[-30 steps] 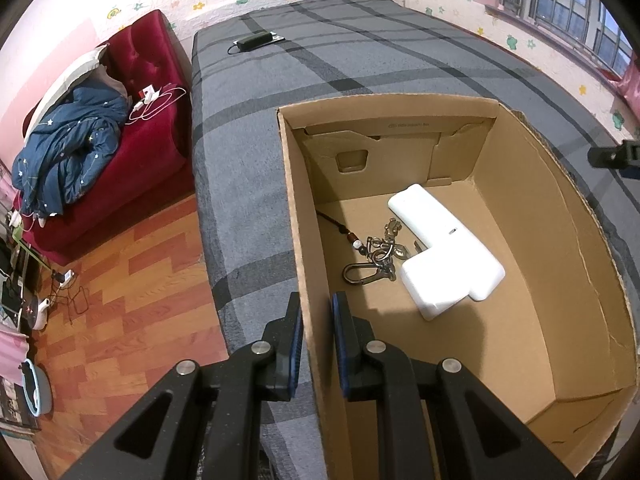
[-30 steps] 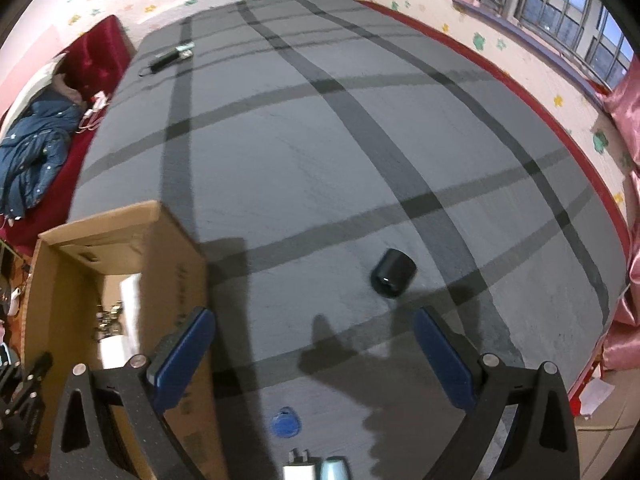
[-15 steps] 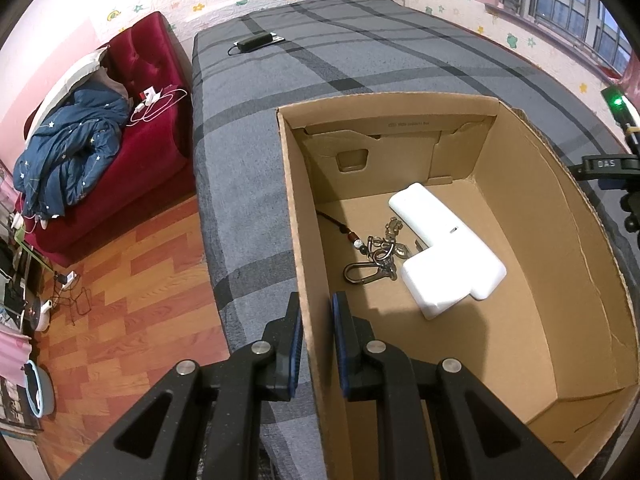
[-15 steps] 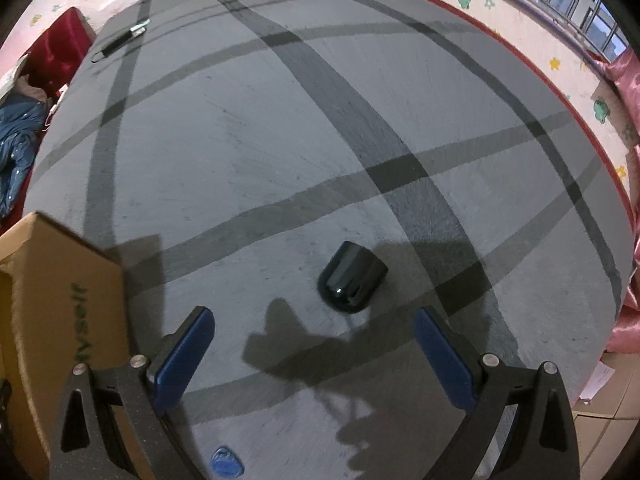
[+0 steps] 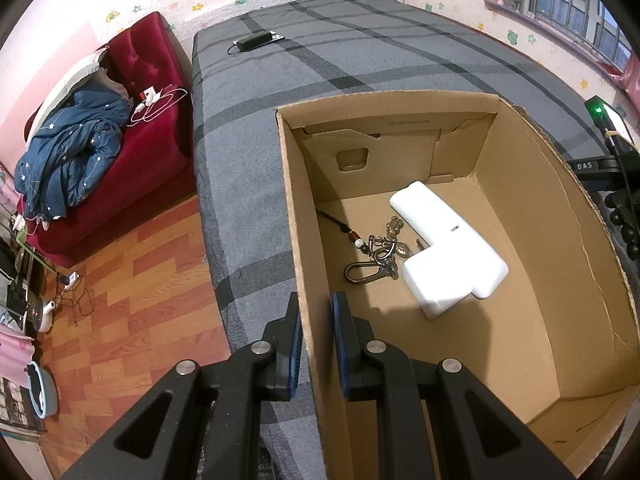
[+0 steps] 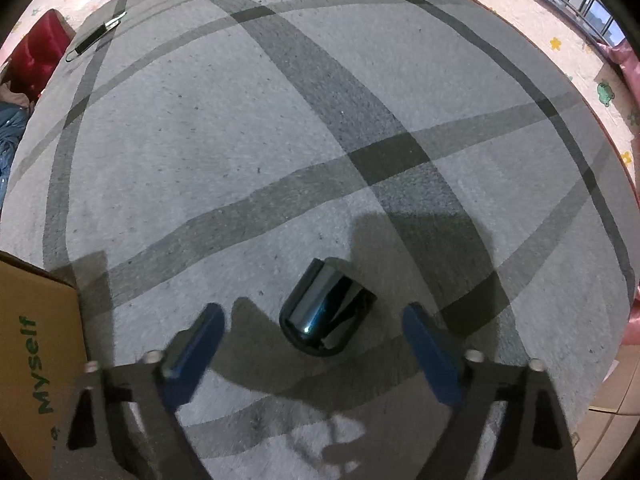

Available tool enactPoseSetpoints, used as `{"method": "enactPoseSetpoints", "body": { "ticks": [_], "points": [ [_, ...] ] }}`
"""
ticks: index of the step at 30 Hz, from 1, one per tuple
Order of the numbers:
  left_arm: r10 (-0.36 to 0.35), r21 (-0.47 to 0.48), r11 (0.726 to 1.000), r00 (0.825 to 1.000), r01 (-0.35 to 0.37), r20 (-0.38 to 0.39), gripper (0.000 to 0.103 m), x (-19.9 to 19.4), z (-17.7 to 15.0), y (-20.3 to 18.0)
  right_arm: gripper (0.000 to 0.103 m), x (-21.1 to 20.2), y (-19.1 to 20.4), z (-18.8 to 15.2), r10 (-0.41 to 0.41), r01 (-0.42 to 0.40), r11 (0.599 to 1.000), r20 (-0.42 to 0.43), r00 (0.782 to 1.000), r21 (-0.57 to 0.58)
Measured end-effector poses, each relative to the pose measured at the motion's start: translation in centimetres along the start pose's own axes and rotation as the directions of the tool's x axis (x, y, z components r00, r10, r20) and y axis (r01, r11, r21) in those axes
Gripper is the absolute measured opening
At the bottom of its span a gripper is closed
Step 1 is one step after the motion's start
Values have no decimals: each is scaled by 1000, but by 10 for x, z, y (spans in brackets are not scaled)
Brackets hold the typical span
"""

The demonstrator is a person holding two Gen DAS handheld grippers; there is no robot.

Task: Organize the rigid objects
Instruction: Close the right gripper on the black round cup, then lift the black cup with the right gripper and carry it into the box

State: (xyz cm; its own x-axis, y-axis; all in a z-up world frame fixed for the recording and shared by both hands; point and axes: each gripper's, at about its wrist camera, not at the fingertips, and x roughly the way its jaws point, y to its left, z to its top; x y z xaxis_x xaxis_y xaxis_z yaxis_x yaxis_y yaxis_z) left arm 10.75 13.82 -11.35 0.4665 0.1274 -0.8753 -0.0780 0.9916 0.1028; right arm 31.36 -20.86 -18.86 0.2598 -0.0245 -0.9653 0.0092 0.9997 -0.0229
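A brown cardboard box (image 5: 568,280) sits on the grey checked bed cover. My left gripper (image 5: 316,320) is shut on the box's left wall, one blue pad on each side. Inside the box lie two white L-shaped blocks (image 5: 444,248) and a bunch of keys (image 5: 380,256) on a carabiner. In the right wrist view a shiny black cylinder (image 6: 326,314) lies on its side on the cover. My right gripper (image 6: 316,322) hangs just over it, jaws closing, with the cylinder between the blue pads (image 6: 202,330) and not touched by them.
A corner of the box (image 6: 32,344) shows at the lower left of the right wrist view. A black flat device (image 5: 256,42) lies at the bed's far end. A red sofa (image 5: 132,120) with a blue quilt stands left of the bed, above a wooden floor.
My right gripper has come down and forward over the black cylinder, which now lies between its fingers, and the fingers have drawn closer together. The left gripper and the box have not moved.
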Motion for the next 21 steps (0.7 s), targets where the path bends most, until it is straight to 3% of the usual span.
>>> {"method": "enactPoseSetpoints", "body": {
  "ticks": [2, 4, 5, 21],
  "points": [
    [2, 1, 1000, 1000, -2, 1, 15, -1, 0, 0, 75, 2, 0, 0, 6, -6, 1000, -5, 1000, -3],
    [3, 3, 1000, 1000, -3, 0, 15, -1, 0, 0, 50, 4, -1, 3, 2, -2, 1000, -8, 1000, -5],
    [3, 2, 1000, 1000, -3, 1, 15, -1, 0, 0, 45, 4, -2, 3, -4, 4, 1000, -6, 1000, -7],
    [4, 3, 1000, 1000, -4, 4, 15, 0, -1, 0, 45, -26, 9, -25, 10, -9, 1000, 38, 999, -16]
  ]
}}
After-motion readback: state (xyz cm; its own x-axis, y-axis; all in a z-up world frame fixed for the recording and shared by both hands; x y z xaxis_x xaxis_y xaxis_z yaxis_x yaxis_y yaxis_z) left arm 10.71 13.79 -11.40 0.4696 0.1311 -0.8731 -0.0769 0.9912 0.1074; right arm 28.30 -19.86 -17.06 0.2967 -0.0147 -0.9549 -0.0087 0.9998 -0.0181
